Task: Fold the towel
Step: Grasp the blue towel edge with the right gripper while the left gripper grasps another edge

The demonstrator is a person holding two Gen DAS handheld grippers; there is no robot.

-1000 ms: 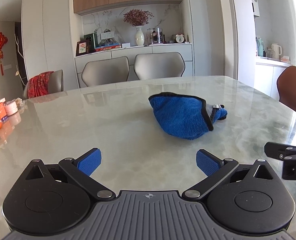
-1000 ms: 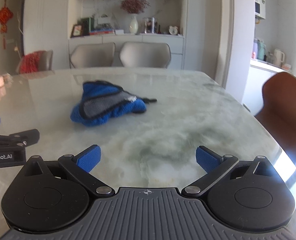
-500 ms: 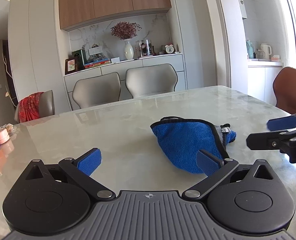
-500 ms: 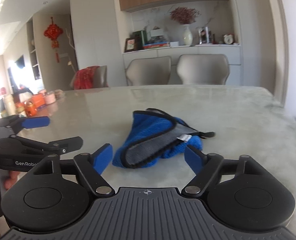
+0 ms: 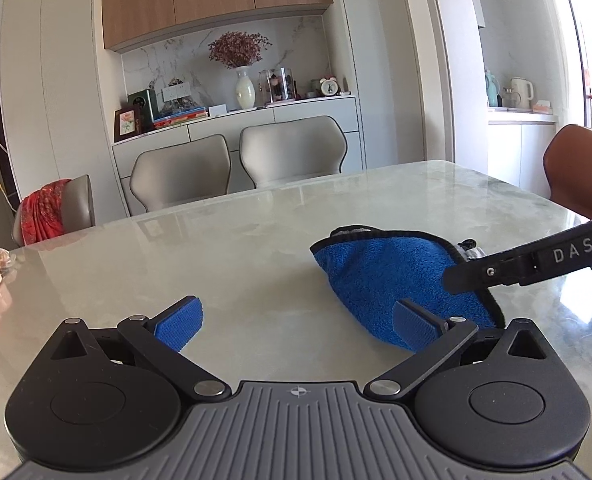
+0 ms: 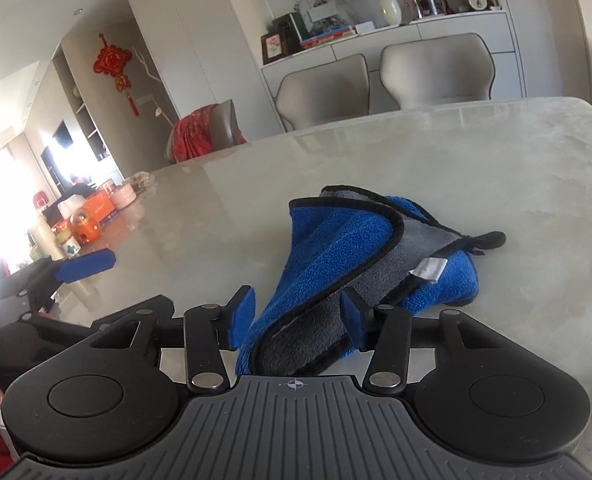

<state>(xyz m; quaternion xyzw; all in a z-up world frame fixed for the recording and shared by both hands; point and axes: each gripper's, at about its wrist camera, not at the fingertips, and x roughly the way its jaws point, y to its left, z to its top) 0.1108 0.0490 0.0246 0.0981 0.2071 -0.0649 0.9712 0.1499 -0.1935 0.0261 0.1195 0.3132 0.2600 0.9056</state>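
Note:
A crumpled blue towel (image 5: 395, 276) with a grey inner side and black edging lies on the marble table (image 5: 236, 248). In the right wrist view the towel (image 6: 335, 248) shows its grey side and a white label. My left gripper (image 5: 299, 324) is open, low over the table, with its right finger against the towel's near left edge. My right gripper (image 6: 296, 316) has its jaws partly closed, with the towel's near end lying between the two pads. Its finger (image 5: 495, 272) shows over the towel in the left wrist view. The left gripper (image 6: 84, 264) shows at the left in the right wrist view.
Two grey chairs (image 5: 236, 168) stand at the table's far side, a brown chair (image 5: 583, 168) at the right. A chair with red cloth (image 5: 44, 208) stands at the far left. Jars and small boxes (image 6: 96, 208) sit at the table's left end.
Both grippers have moved in on the towel. The right gripper has come up to its near end and its jaws have narrowed around it. The left gripper has come closer on the left.

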